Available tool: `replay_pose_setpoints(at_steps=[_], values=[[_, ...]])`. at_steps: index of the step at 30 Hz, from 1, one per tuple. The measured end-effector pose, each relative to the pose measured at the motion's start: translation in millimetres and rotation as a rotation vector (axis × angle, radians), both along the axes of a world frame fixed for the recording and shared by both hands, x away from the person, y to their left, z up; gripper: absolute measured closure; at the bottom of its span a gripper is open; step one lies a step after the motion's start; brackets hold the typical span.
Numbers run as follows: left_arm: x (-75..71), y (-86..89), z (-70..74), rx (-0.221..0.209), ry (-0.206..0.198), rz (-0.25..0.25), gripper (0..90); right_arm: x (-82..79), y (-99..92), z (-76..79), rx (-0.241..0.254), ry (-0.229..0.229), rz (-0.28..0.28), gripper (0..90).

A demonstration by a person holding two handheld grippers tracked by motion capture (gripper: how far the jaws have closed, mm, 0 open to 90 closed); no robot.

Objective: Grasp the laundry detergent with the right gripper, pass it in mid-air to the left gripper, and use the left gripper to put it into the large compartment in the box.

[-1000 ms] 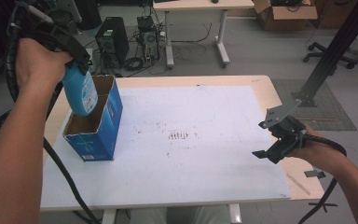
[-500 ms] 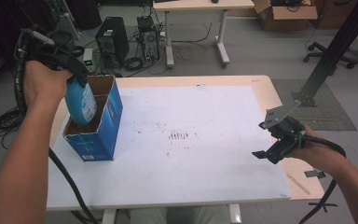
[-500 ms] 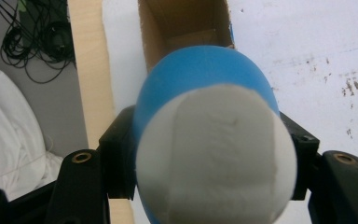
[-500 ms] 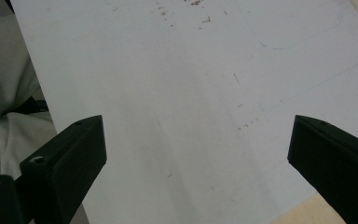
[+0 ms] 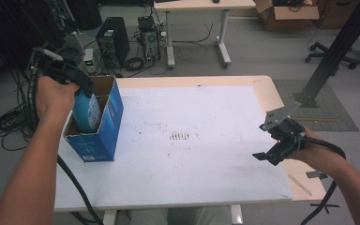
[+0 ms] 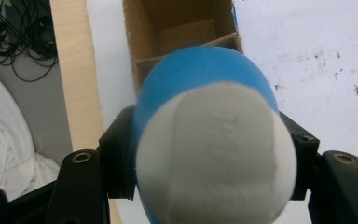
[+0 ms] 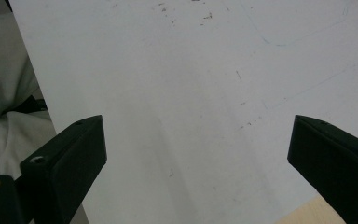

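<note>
Two grippers work at the white-topped table (image 5: 206, 140). At the left of the high view, the left gripper (image 5: 77, 89) is clamped on a blue and white bottle (image 5: 86, 110), whose lower end dips into the open top of a blue cardboard box (image 5: 108, 119) standing near the table's left edge. The person's left hand (image 5: 51, 96) wraps the gripper from above, its cable running down the lower left of the frame. The left gripper view adds what the high view cannot: the bottle (image 6: 209, 149) seen end-on, its white face at centre frame with the blue body behind, both black jaws pressed against its sides, and past it, at the top of the frame, the box's brown inside (image 6: 182, 28) with a cardboard divider across it. At the right of the high view, the right gripper (image 5: 281, 140) hangs near the table's right edge, well apart from the box. Its own view shows the jaws spread wide over bare, scuffed white tabletop (image 7: 191, 93), holding nothing.
</note>
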State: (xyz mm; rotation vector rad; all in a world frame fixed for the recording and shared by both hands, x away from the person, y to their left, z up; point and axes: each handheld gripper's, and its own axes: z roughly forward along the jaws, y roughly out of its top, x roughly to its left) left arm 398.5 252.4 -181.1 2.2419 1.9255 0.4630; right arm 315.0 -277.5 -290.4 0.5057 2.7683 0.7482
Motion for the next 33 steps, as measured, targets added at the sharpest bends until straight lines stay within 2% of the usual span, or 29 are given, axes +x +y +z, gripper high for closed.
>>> replay_pose_setpoints(at_steps=[9, 11, 26, 33], values=[[1.6, 5.7, -24.7, -0.002, -0.002, 0.0, 37.7, 0.8, -2.6, -4.8, -0.003, 0.014, -0.005, 4.3], [1.9, 7.2, -34.0, -0.003, -0.001, 0.003, 37.7, 1.4, -2.6, -5.3, -0.003, 0.015, -0.008, 4.3], [2.9, 9.1, -67.0, -0.006, 0.008, -0.006, 37.8, 1.7, -1.4, -8.0, -0.01, 0.024, -0.012, 4.4], [4.8, 9.8, -81.9, -0.012, 0.032, -0.01, 37.7, 1.2, -3.5, -8.8, -0.011, 0.03, -0.018, 4.6]])
